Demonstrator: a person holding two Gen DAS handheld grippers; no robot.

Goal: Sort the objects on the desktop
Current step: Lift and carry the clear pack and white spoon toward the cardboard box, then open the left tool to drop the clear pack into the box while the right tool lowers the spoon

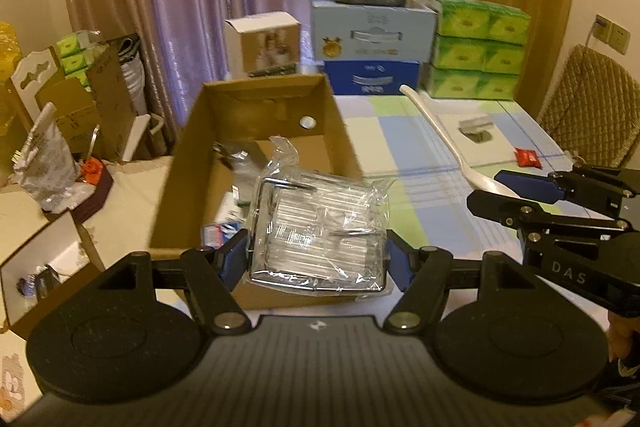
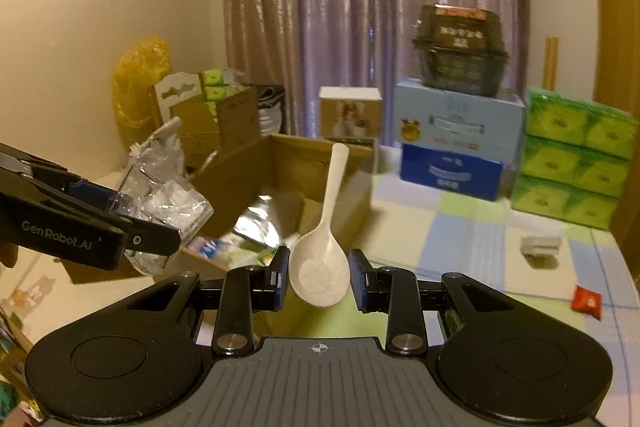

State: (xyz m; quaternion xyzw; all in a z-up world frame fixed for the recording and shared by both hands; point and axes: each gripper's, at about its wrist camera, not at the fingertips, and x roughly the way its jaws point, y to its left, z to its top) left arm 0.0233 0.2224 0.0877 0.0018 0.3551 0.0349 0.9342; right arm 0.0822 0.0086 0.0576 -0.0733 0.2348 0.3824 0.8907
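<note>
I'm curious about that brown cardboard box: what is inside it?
Inside the cardboard box lie a shiny foil packet and a blue and white packet. The wrapped clear item held by the left gripper covers the near floor.

The box (image 1: 256, 163) sits left on the table (image 1: 432, 163), a pouch (image 2: 260, 223) inside it. Behind it stands a carton (image 1: 262, 43); to the right, stacked cartons (image 1: 372, 43), then tissue packs (image 1: 478, 47). A sachet (image 1: 528, 157) lies far right.
</note>
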